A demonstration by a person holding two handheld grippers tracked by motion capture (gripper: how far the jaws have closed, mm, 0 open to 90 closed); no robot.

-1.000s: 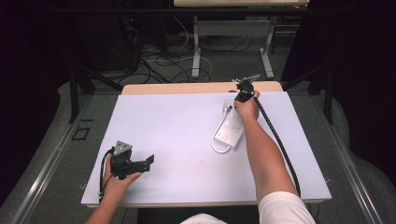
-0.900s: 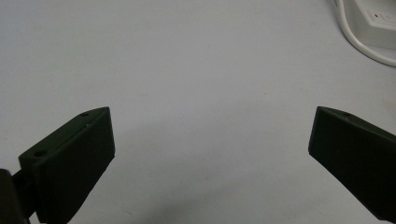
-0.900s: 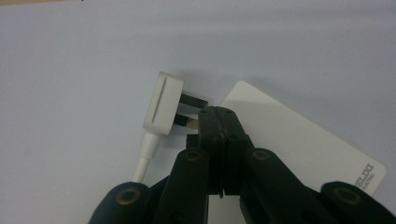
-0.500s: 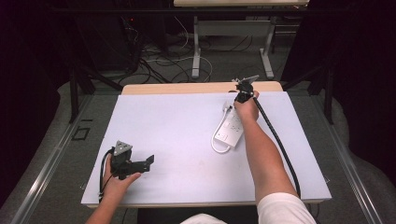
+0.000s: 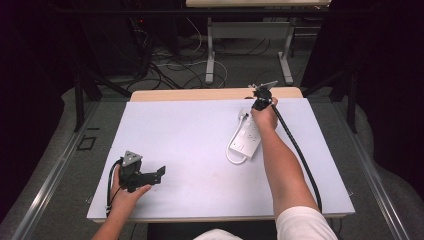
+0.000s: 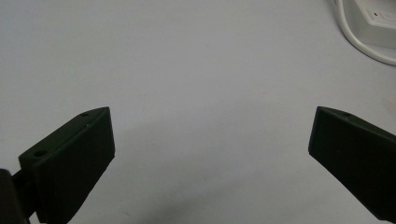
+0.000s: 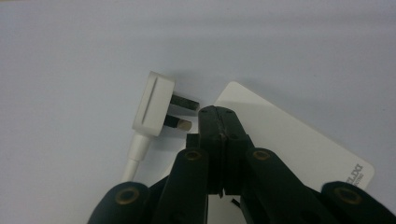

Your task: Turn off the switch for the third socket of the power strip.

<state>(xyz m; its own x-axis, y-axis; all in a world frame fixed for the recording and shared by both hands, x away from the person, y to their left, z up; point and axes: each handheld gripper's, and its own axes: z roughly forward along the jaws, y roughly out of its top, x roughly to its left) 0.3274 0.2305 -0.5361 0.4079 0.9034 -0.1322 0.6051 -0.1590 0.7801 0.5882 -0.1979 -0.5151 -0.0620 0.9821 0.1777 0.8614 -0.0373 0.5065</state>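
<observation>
A white power strip lies right of the table's middle, its cable looped at the near end. Its white plug lies on its side at the strip's far end, prongs toward my right gripper. That gripper is shut, nothing visible between its jaws, tips over the strip's end. In the high view a hand holds it there. My left gripper rests at the table's near left, open wide over bare table, far from the strip.
The white table top has a wooden strip along its far edge. The right gripper's black cable trails along the forearm to the near right. Desk legs and floor cables lie beyond the table.
</observation>
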